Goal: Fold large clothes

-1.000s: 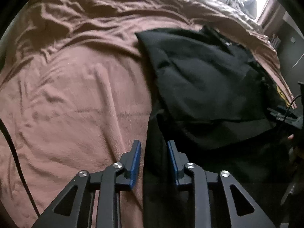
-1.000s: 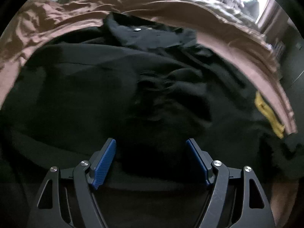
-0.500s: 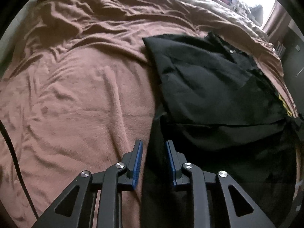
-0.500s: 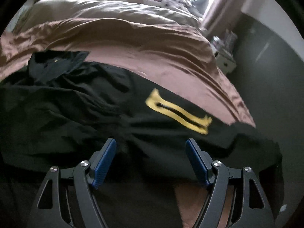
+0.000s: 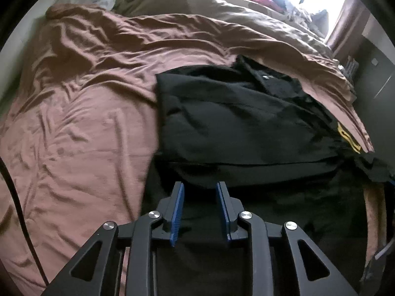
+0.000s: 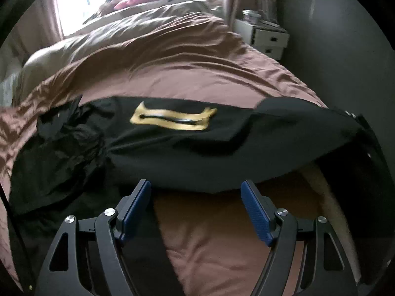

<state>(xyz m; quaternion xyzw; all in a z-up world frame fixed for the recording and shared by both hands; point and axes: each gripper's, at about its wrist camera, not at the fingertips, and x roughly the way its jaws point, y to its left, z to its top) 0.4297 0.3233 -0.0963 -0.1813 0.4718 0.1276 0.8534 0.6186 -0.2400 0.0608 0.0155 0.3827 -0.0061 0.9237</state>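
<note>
A large black garment point(image 5: 237, 120) with a yellow logo point(image 5: 349, 139) lies partly folded on the brown bedspread point(image 5: 74, 128). My left gripper point(image 5: 199, 192) hovers over the garment's near dark part, jaws a little apart, nothing between them. In the right wrist view the garment point(image 6: 187, 148) stretches across the bed with its yellow logo point(image 6: 172, 119) facing up and a crumpled collar end at the left. My right gripper point(image 6: 196, 192) is wide open and empty, just short of the garment's near edge.
A beige duvet point(image 5: 222, 12) and pink items lie at the far end under a bright window. A white drawer unit point(image 6: 264, 37) stands by the grey wall at the right. A black cable point(image 5: 17, 209) runs along the left edge.
My right gripper has swung right, from over the black cloth to the logo side and the bed edge. My left gripper has shifted right over the garment and opened slightly.
</note>
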